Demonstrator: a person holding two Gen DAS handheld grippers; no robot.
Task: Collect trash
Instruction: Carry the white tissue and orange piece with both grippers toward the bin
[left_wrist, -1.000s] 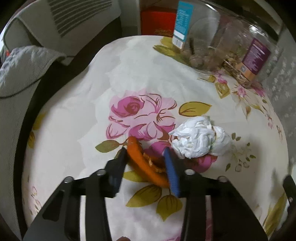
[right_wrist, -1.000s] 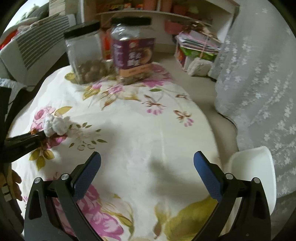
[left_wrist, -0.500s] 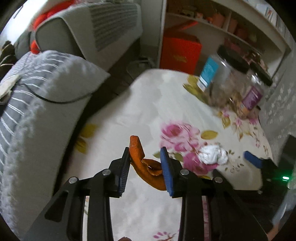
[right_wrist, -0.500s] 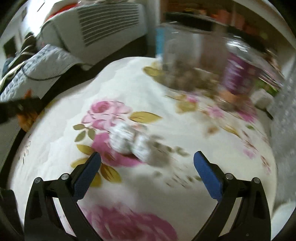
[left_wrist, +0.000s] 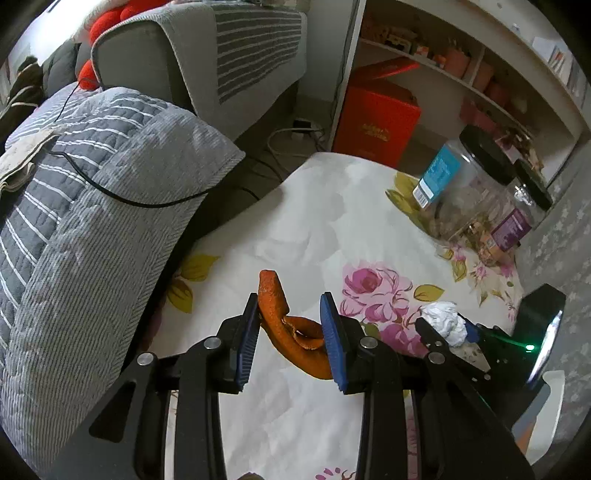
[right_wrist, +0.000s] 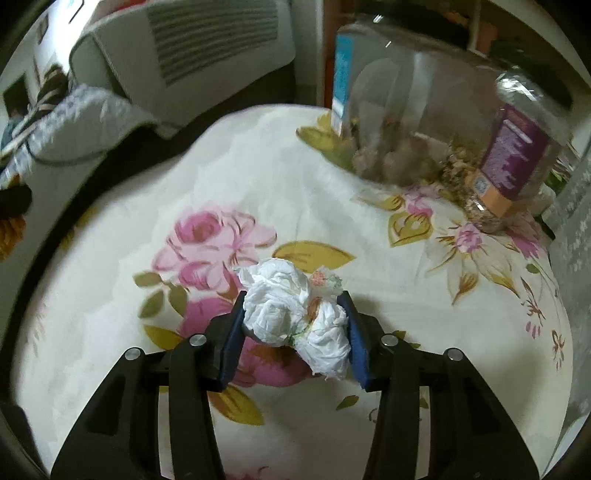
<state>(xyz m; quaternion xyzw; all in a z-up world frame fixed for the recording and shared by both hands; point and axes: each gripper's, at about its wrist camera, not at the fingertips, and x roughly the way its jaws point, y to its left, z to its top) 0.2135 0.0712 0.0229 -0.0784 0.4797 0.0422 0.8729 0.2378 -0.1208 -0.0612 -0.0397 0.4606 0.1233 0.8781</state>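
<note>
A curled orange peel (left_wrist: 271, 295) hangs above the floral tablecloth (left_wrist: 332, 206), with my left gripper (left_wrist: 289, 306) shut on it. One end of the peel sticks up past the blue pads. A crumpled white tissue wad (right_wrist: 280, 306) lies on a pink rose print. My right gripper (right_wrist: 293, 299) straddles it and its jaws are closing, both blue pads touching the wad's sides. In the left wrist view the right gripper (left_wrist: 443, 326) and the tissue (left_wrist: 441, 317) show low at the right.
Two clear jars with black lids (left_wrist: 465, 184) (right_wrist: 509, 155) stand at the table's far side. A sofa with a grey striped blanket (left_wrist: 74, 206) borders the left edge. A red box (left_wrist: 376, 122) and shelves stand behind, and a lace curtain (right_wrist: 576, 229) hangs at the right.
My left gripper rose off the table with the orange peel. My right gripper swung left across the table to the tissue and its wide jaws narrowed around the wad.
</note>
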